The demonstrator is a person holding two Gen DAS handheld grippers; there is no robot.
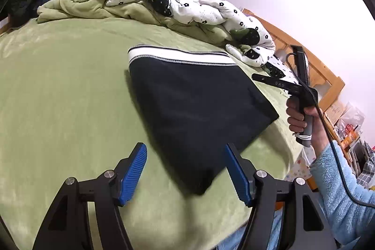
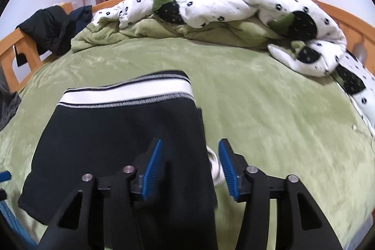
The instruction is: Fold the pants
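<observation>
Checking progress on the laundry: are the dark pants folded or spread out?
Folded: the pants lie as a compact dark rectangle on the green bed cover, white waistband at the far edge, no legs trailing.

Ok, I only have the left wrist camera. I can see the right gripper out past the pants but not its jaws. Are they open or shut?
Observer: Open. In the right wrist view the right gripper has its blue pads spread and holds nothing.
Operator: Where is it relative to the pants?
Observer: It straddles one side edge of the pants, with one finger over the black cloth and the other over the green bedcover.
Operator: Is anything sticking out there?
Observer: Yes, a small white bit of fabric shows beside that edge, between the fingers.
</observation>
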